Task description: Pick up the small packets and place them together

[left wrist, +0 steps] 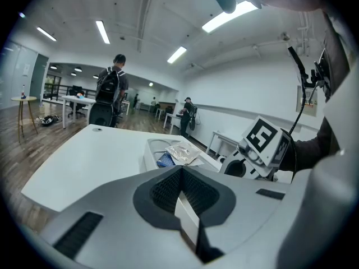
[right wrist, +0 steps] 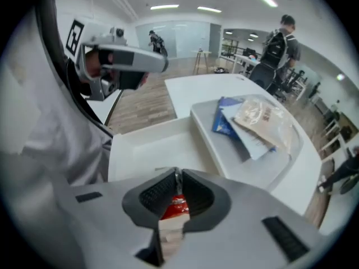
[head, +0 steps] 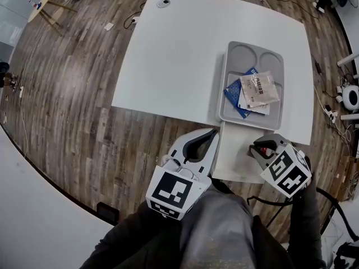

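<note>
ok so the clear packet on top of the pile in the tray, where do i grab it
Probably its right-hand edge. The clear packet lies flat on the white packet and the blue packet, and that edge seems to jut past them over the bare floor of the tray. Come from above, tilted in from the right, so the jaws pinch only it.

Broad bare tabletop (head: 174, 55) left of the tray (head: 222, 88); raised rim, piled packets (head: 257, 91) within

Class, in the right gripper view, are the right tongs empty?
No: the right tongs clamp a red packet between them.
</note>
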{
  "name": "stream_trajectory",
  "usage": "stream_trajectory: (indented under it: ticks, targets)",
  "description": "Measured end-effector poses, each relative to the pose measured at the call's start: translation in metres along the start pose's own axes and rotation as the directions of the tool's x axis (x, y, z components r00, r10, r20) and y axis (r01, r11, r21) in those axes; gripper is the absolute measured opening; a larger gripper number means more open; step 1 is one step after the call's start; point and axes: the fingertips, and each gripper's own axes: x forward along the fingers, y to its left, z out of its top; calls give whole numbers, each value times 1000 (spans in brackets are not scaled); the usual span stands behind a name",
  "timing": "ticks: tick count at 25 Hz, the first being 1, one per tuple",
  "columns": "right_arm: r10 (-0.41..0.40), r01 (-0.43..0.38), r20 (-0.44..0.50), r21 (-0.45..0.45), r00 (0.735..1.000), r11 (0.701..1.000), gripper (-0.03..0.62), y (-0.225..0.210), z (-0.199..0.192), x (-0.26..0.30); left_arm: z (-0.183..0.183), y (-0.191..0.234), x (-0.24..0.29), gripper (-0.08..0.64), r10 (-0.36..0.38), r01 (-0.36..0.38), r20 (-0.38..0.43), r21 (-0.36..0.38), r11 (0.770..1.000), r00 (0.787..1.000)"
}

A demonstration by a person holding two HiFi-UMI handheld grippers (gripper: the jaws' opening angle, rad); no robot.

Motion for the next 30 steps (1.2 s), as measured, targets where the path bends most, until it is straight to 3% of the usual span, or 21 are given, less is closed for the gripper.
stream_trajectory:
  ticks: [6, 11, 13, 15, 19, 24, 30]
  targets:
    - [-52, 27, 241, 103, 969, 994, 44, -23, 32, -48, 12, -13, 0, -2, -8, 8, 5, 44, 999, 1000]
    - [-242, 175, 397, 197, 885, 965, 44, -74, 65, -94, 17, -11, 0, -2, -7, 7, 5, 65, 998, 1000]
    - [-317, 244, 410, 221, 855, 944, 44, -98, 74, -103, 18, -6, 0, -2, -4, 4, -1, 67, 998, 1000]
    - [-367, 302, 395, 218, 842, 928, 44, -118, 82, -102, 17, 2, -1, -2, 5, -5, -7, 63, 998, 1000]
    - [-411, 371, 326, 179, 851, 911, 46, -139, 87, -76, 14, 20, -7, -2, 29, -28, -13, 50, 998, 1000]
    - [-372, 326, 311, 191, 875, 926, 84, -142, 89, -55, 8, 37, -10, -2, 58, -57, -17, 23, 998, 998]
    - [-388, 327, 333, 227, 859, 917, 101, -143, 89, -66, 6, 35, -10, -2, 38, -38, -22, 14, 999, 999]
